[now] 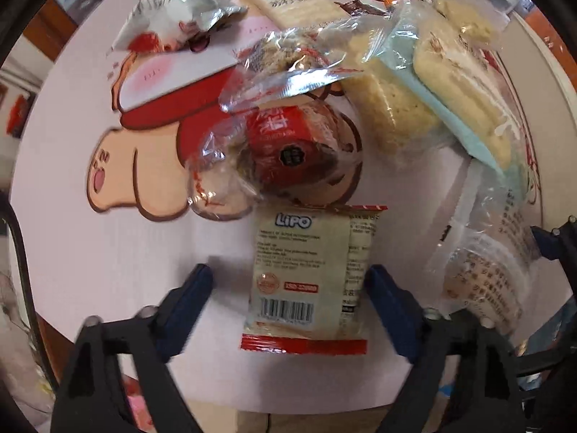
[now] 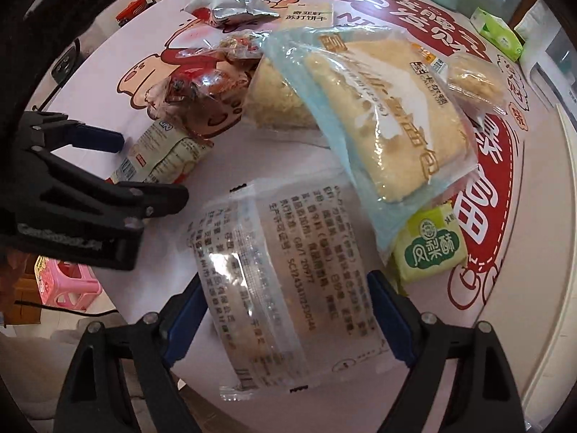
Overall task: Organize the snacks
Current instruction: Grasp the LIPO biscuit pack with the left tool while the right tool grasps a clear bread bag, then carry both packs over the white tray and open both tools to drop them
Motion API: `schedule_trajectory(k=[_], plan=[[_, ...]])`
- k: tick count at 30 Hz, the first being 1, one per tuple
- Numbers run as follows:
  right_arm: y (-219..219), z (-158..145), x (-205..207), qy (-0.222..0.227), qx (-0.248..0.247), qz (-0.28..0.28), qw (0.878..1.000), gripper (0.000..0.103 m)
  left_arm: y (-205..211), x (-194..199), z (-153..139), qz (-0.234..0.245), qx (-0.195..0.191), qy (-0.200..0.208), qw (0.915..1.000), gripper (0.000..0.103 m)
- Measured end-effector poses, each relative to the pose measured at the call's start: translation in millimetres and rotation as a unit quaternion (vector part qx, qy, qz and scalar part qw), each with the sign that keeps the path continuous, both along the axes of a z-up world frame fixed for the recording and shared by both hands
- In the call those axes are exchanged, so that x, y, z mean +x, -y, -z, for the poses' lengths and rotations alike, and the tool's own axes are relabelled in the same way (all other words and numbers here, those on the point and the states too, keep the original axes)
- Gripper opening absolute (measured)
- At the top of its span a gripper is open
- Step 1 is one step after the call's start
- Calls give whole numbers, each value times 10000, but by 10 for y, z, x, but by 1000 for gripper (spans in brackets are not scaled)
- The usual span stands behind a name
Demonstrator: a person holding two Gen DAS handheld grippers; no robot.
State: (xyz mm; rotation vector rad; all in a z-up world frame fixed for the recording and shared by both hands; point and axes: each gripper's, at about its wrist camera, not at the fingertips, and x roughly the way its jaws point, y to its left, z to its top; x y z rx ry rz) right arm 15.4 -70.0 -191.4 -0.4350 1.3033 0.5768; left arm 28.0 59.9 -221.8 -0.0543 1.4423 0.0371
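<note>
Snacks lie heaped on a round white table (image 1: 108,252) with red cartoon print. My left gripper (image 1: 290,285) is open, its blue pads on either side of a cream Lipo packet (image 1: 306,278) with red ends, not touching it. The Lipo packet (image 2: 158,155) and left gripper (image 2: 119,158) also show in the right wrist view. My right gripper (image 2: 285,306) is open around a clear wrapped pastry with black text (image 2: 274,274), which also appears in the left wrist view (image 1: 483,270).
Behind lie a red-labelled clear bun (image 1: 285,151), a blue bread bag (image 2: 382,115), a silver foil pouch (image 2: 230,3), a cracker pack (image 1: 292,0) and a green pineapple cake (image 2: 429,245). A green tissue box (image 2: 497,32) sits far right. A pink stool (image 2: 65,281) stands below the table's edge.
</note>
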Motion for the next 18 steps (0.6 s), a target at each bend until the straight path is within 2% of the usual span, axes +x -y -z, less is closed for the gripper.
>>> schedule_trajectory(k=[1,3,4,8,11,13,18], plan=[[17,-14,-5,5,38,29,10000,81,18,8,-30,17,1,58,10000,61],[30,-30,-20,15,95,81,9999,77,67,28,-92,68,43,118,9999,46],[38,-34,-17,17,116,110,9999,76,58,49,-133,81,48,117,9999,44],[64,-81,-71,50,160,181,9997,70,34,105,-132,94,62,106,9999,44],[59,-126,-101,0,224,191,9996,68,-48,-15,-295,164,8,142,9998,44],[57,-171,-145,-38,295,187,9994,67,-105,-104,-522,282,40,322,9991,44],[182,-475,-277,130,675,192,9974,67,90,-3,-1152,682,133,1033,9922,44]])
